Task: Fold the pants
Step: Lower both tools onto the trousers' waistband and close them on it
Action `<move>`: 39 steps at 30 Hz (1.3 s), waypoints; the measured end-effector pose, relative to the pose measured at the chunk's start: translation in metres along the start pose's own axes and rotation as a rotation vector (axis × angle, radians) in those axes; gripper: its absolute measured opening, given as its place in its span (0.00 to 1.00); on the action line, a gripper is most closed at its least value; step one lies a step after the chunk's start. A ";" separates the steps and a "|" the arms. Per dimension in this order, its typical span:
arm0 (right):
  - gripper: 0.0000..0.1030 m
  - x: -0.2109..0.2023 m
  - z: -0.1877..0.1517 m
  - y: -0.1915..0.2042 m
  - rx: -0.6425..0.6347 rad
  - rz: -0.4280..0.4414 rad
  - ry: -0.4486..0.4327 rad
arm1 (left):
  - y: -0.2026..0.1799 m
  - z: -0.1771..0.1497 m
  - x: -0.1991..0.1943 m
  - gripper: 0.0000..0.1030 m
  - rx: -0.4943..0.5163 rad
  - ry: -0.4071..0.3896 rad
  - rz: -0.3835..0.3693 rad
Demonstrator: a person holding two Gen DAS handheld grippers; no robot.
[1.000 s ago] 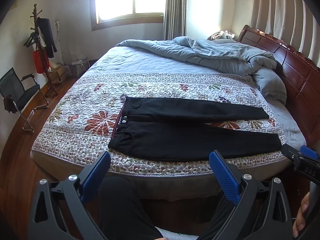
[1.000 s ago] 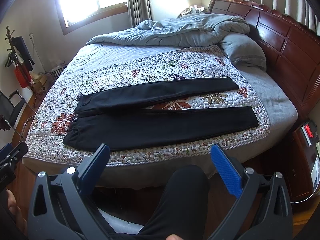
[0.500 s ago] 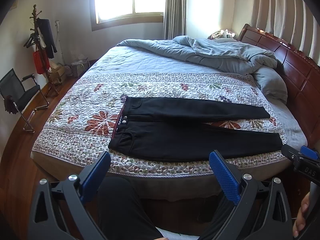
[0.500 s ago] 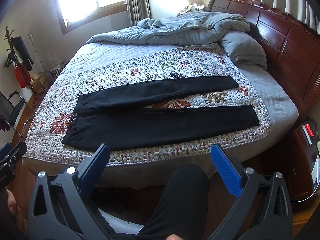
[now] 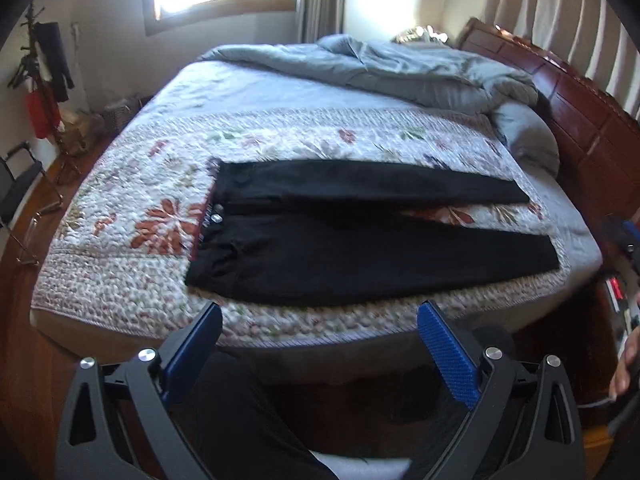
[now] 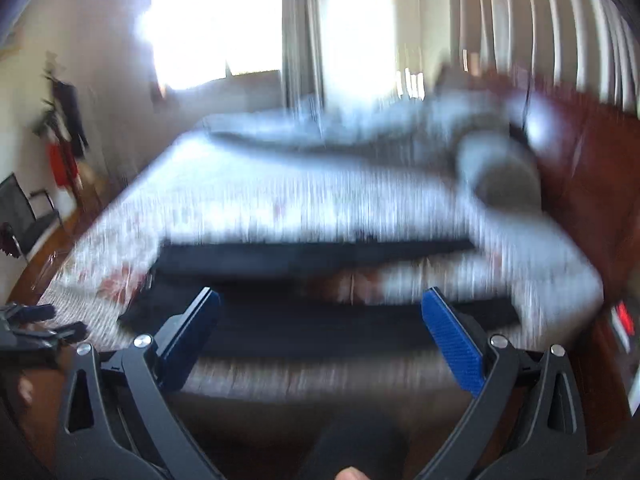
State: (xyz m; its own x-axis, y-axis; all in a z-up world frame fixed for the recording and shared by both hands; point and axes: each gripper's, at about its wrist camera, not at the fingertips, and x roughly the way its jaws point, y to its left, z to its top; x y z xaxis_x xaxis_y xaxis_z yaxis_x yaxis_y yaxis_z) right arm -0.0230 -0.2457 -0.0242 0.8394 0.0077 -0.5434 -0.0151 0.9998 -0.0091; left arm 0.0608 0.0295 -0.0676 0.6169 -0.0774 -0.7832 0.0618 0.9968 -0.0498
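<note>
Black pants [image 5: 360,240] lie flat on the floral quilt [image 5: 132,224] of the bed, waistband to the left, the two legs spread apart and running right. My left gripper [image 5: 320,320] is open and empty, held off the bed's near edge, short of the pants. My right gripper [image 6: 320,304] is open and empty; its view is heavily blurred, and the pants [image 6: 320,320] show just beyond its fingertips. The left gripper also shows at the left edge of the right wrist view [image 6: 36,324].
A crumpled grey duvet [image 5: 400,72] and pillow [image 5: 524,136] lie at the far side by the wooden headboard [image 5: 592,120]. A chair [image 5: 20,184] and coat rack [image 5: 44,80] stand left. A bedside unit with a red display [image 5: 616,296] stands right. My legs are below the grippers.
Both grippers have moved forward towards the bed and tilted up. The right one is moving fast, its view now blurred. The pants have not moved.
</note>
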 end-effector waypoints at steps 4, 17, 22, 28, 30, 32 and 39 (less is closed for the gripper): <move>0.97 0.056 -0.008 -0.021 -0.001 -0.011 0.192 | 0.031 -0.002 0.033 0.96 0.056 -0.034 -0.003; 0.97 0.168 -0.009 -0.050 0.013 0.175 0.329 | 0.182 0.074 0.202 0.96 -0.162 0.288 -0.102; 0.97 0.220 0.000 -0.056 0.052 0.273 0.427 | 0.216 0.134 0.264 0.96 -0.180 0.283 -0.216; 0.97 0.285 0.012 -0.076 0.105 0.333 0.540 | 0.245 0.191 0.362 0.96 -0.238 0.370 -0.313; 0.97 0.305 0.017 -0.089 0.128 0.331 0.559 | 0.251 0.201 0.393 0.96 -0.264 0.394 -0.363; 0.97 0.320 0.020 -0.100 0.149 0.332 0.571 | 0.257 0.207 0.418 0.96 -0.287 0.404 -0.397; 0.97 0.374 0.027 -0.152 0.210 0.425 0.629 | 0.261 0.210 0.484 0.96 -0.302 0.491 -0.476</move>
State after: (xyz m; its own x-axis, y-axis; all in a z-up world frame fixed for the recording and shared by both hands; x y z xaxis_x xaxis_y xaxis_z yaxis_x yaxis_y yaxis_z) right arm 0.3075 -0.3943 -0.2032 0.3188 0.4420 -0.8384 -0.1098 0.8959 0.4306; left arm 0.5405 0.2483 -0.3296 0.1517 -0.5559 -0.8173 -0.0274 0.8242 -0.5657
